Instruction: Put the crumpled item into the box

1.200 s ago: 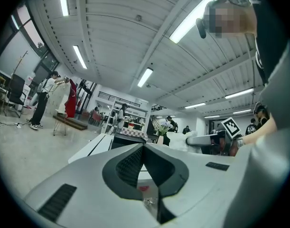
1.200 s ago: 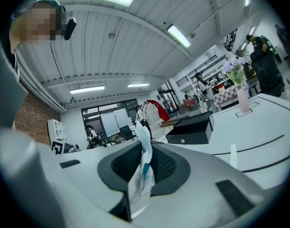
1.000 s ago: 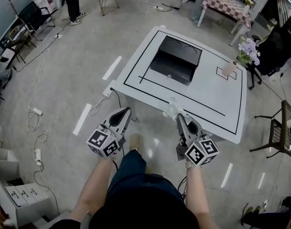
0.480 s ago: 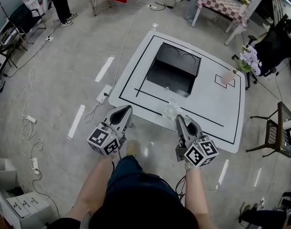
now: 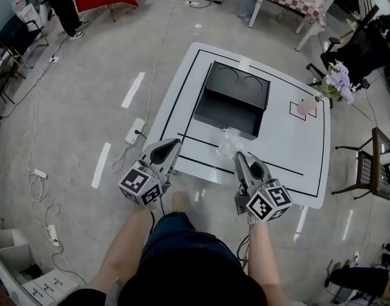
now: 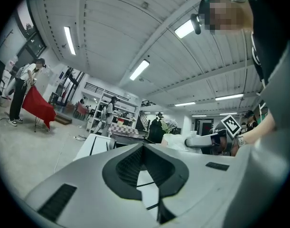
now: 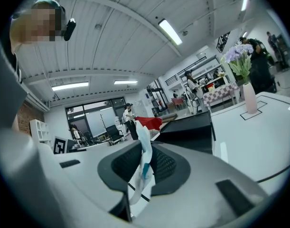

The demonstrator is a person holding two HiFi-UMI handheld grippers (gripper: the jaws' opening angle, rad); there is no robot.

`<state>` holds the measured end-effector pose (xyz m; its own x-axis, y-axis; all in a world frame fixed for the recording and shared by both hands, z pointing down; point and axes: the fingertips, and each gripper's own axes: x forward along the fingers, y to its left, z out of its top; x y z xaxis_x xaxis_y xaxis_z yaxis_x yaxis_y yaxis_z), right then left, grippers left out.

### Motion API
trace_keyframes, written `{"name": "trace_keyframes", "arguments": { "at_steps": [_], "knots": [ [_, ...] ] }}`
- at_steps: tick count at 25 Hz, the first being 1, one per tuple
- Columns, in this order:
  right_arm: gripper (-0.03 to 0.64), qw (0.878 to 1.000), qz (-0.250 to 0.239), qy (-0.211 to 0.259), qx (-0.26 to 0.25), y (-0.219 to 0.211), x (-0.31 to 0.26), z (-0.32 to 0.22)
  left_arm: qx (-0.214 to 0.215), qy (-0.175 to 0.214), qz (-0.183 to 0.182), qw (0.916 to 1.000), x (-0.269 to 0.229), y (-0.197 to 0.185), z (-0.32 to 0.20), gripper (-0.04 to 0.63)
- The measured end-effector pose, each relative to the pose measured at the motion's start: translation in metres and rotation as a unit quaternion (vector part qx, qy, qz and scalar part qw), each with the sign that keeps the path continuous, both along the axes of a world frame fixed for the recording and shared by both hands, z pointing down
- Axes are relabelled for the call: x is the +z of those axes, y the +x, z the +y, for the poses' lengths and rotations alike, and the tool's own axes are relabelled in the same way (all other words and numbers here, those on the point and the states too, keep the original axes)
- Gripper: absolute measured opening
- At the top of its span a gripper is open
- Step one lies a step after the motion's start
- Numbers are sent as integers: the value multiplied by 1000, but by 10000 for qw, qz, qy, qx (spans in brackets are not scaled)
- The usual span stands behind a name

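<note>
Crumpled white wrapper (image 5: 229,144) is held clamped in the right gripper (image 5: 239,158) jaws. Over the last second it has been brought closer to the open black box (image 5: 233,97) and is now just short of its front wall. Left gripper (image 5: 171,146) jaws are closed and empty. Release is judged close.

Left tongs (image 5: 175,143) point forward, closed and empty; right tongs (image 5: 238,155) pinch the crumpled item (image 5: 228,144).
</note>
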<state>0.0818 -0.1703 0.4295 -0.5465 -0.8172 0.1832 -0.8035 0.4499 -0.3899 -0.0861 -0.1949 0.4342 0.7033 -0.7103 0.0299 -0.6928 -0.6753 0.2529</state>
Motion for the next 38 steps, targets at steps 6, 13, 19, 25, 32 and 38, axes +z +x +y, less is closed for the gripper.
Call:
{"name": "trace_keyframes", "arguments": {
  "at_steps": [6,13,19,25,32,38],
  "knots": [
    [52,9998,11,-102,189,-7,7,-31,292,-78,-10,9995,7,0,-37,1],
    [52,9992,-11,-99,376,-11,12,-57,664,-42,-24,9978,12,11,-65,0],
    [52,9992,8,-108,389,-8,12,-73,764,-81,-26,9970,17,21,-77,2],
    [52,9994,73,-102,319,-3,13,-101,795,-76,68,9968,22,32,-96,0],
    [52,9993,291,-197,136,2,19,-137,632,-168,-106,9978,30,40,-126,1],
    [52,9969,695,-367,-7,8,34,-164,537,-198,-211,9981,41,48,-147,0]
  ]
}}
